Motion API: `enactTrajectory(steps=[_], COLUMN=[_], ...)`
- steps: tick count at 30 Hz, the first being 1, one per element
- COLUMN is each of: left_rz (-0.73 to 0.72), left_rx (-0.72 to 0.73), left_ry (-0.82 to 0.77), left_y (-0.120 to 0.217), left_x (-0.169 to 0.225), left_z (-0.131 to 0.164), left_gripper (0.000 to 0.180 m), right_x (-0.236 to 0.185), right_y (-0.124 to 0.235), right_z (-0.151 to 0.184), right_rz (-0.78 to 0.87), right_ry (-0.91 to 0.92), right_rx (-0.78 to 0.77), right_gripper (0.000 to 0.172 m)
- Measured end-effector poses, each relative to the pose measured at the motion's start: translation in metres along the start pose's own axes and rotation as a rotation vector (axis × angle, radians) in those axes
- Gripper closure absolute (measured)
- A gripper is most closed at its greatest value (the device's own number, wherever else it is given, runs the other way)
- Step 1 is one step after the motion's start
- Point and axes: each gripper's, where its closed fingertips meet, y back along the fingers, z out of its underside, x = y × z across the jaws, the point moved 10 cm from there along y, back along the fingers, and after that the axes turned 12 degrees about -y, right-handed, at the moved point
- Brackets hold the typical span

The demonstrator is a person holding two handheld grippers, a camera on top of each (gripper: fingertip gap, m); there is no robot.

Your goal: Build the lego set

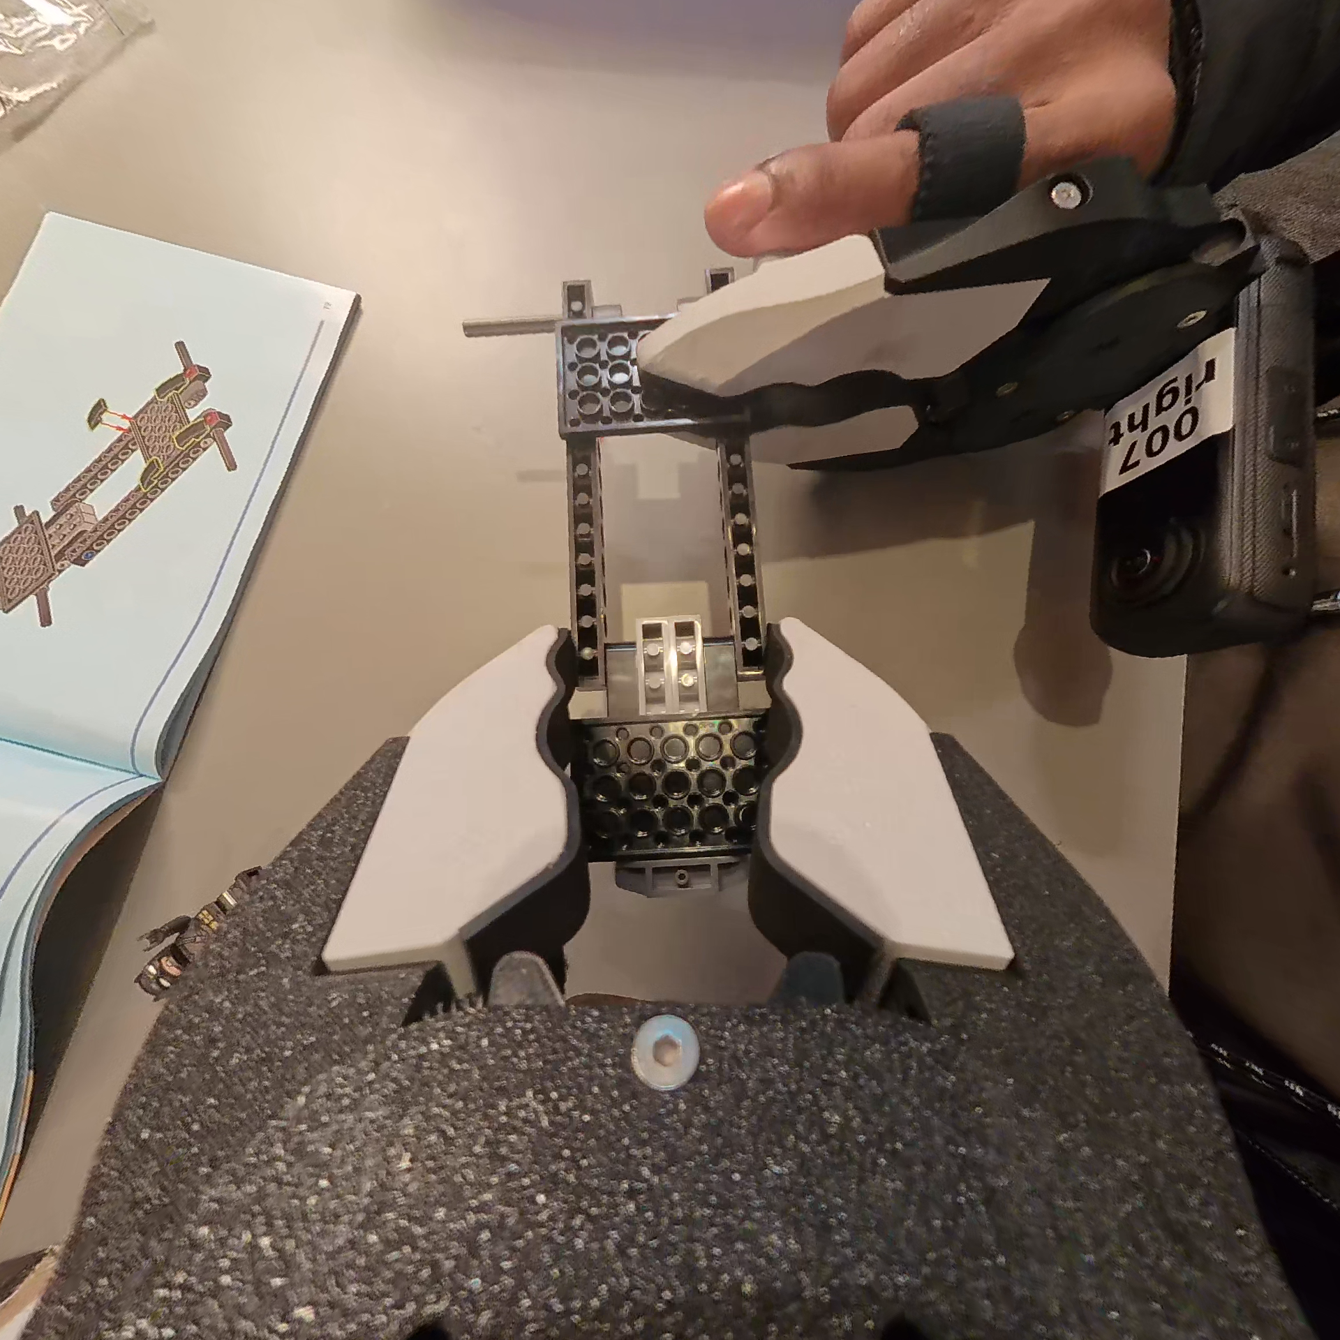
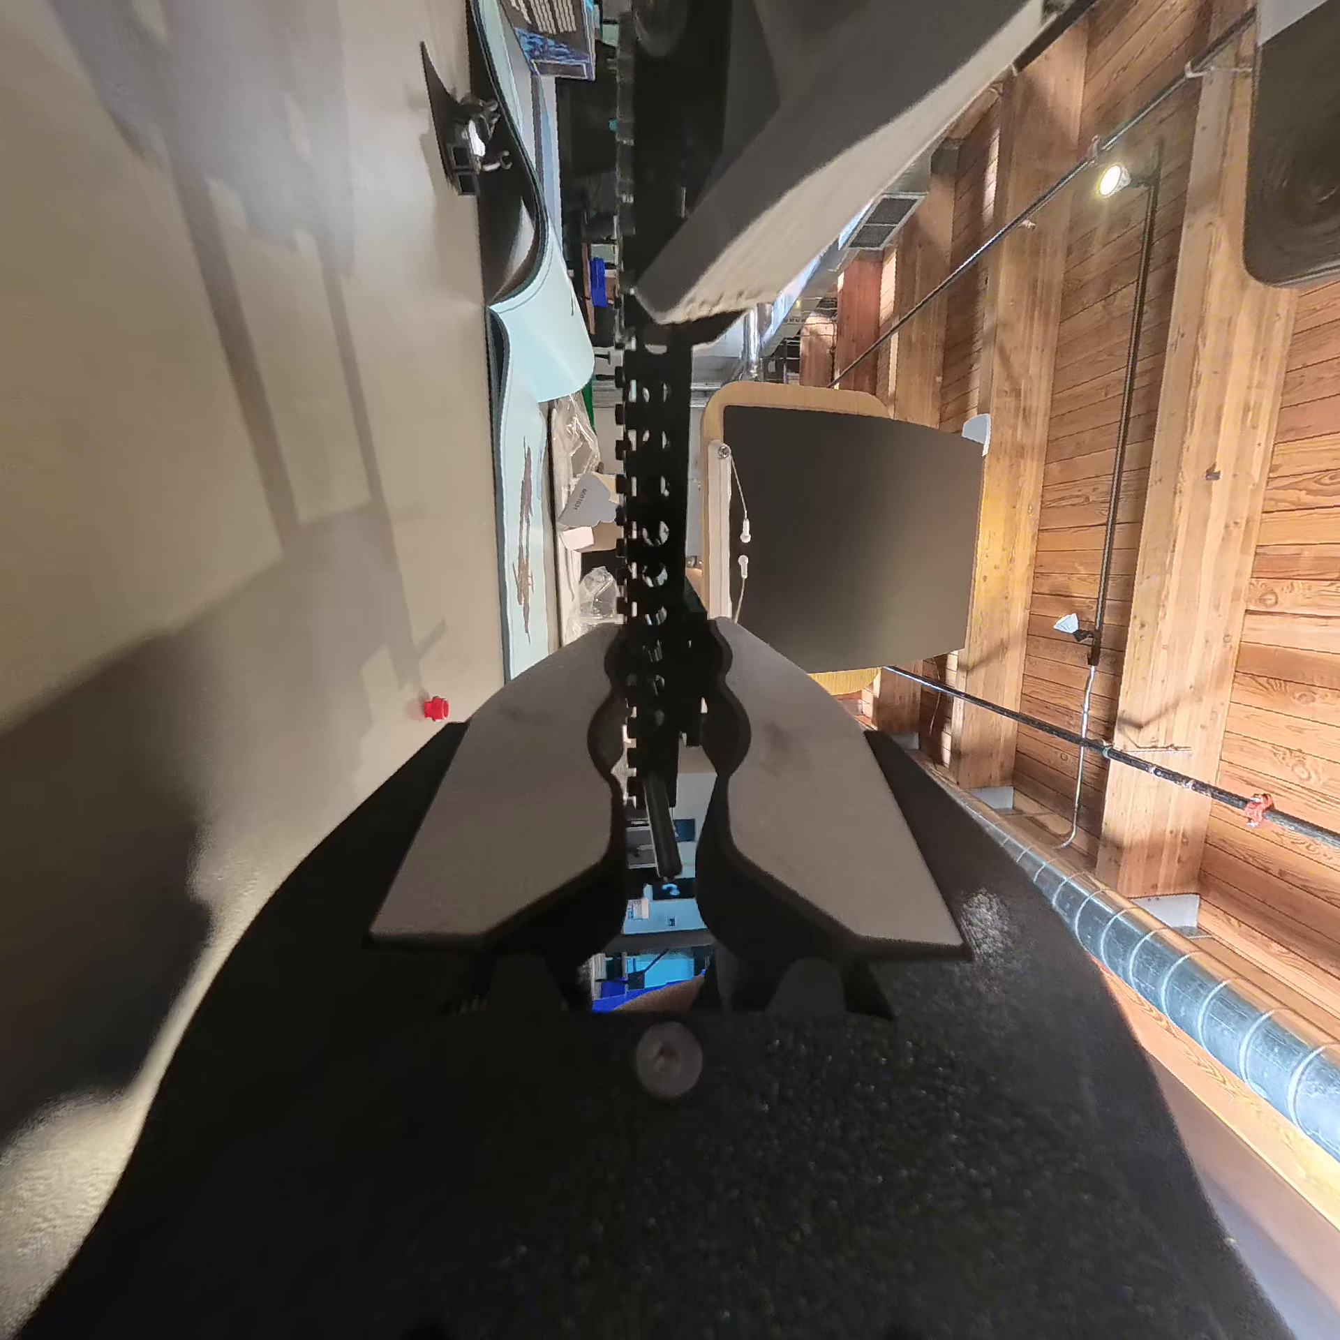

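Both jaws clamp the black studded plastic brick frame (image 1: 663, 507) — left gripper (image 1: 668, 674) wide across its near end, right gripper (image 1: 696, 395) narrow on its far plate — so a twist could pop bricks apart.

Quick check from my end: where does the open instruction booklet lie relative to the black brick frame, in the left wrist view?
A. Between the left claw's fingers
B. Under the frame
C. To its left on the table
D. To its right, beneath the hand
C: the booklet lies open on the table left of the frame, apart from it.

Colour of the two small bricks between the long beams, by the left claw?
Light grey bricks, set on a black frame. Clearest in the left wrist view.
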Motion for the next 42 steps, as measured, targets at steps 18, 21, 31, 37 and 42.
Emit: enactTrajectory(steps=[18,21,31,37,42], left_rz=[-0.002,-0.002,-0.001,0.004,0.01], left_rx=[-0.001,0.001,0.006,0.006,0.006], left_ry=[-0.029,-0.033,-0.039,-0.042,-0.037], left_y=[0.0016,0.0017,0.0017,0.0018,0.0009], left_x=[0.0027,0.0029,0.004,0.0048,0.005], left_z=[-0.0013,-0.0015,-0.0015,-0.0013,-0.0004], left_gripper=[0.13,0.13,0.13,0.129,0.129], right_x=[0.0019,0.0026,0.0053,0.007,0.0073], right_y=[0.0049,0.0056,0.0072,0.0088,0.0094], right_z=[0.0004,0.0006,0.001,0.0013,0.0013], right_rz=[0.016,0.019,-0.017,-0.022,-0.022], right_ry=[0.023,0.023,0.022,0.026,0.038], right_rx=[0.009,0.013,0.013,0.024,0.026], right_gripper=[0.155,0.155,0.156,0.156,0.156])
